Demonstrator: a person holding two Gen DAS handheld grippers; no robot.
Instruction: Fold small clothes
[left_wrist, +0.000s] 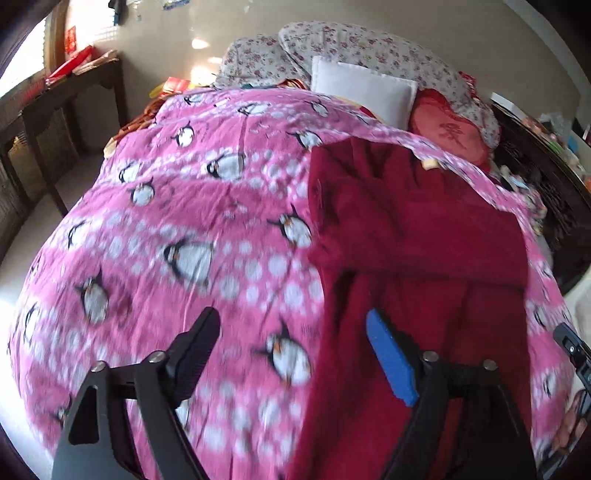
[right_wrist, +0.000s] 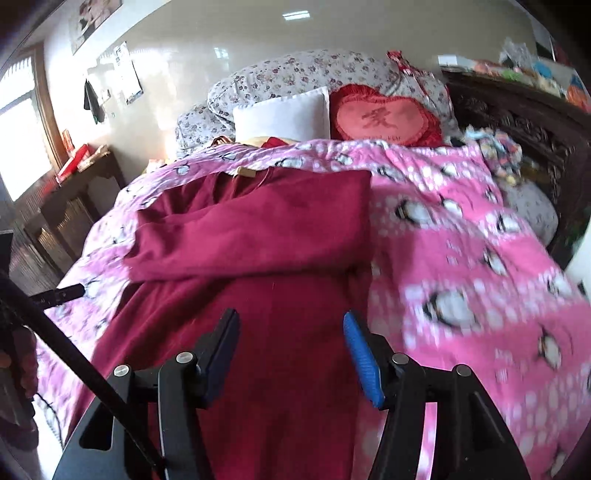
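Heart-shaped red cushion (right_wrist: 384, 120) at the head of the bed: one large Chinese character stitched in red on its pink centre, seen in both views but too soft to read with certainty. Papers on the wall (right_wrist: 127, 72) and red boxes on the side surface (left_wrist: 72, 62) carry print too small to read.

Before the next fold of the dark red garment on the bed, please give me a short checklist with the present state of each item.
1. Left gripper empty, jaws apart: ok.
2. Right gripper empty, jaws apart: ok.
3. Dark red garment lies on the pink penguin quilt: ok.
4. One part already folded across the upper half: ok.
5. Folded edges even: cannot tell, pictures are blurred.
6. White pillow and heart cushion lie clear of the garment: ok.
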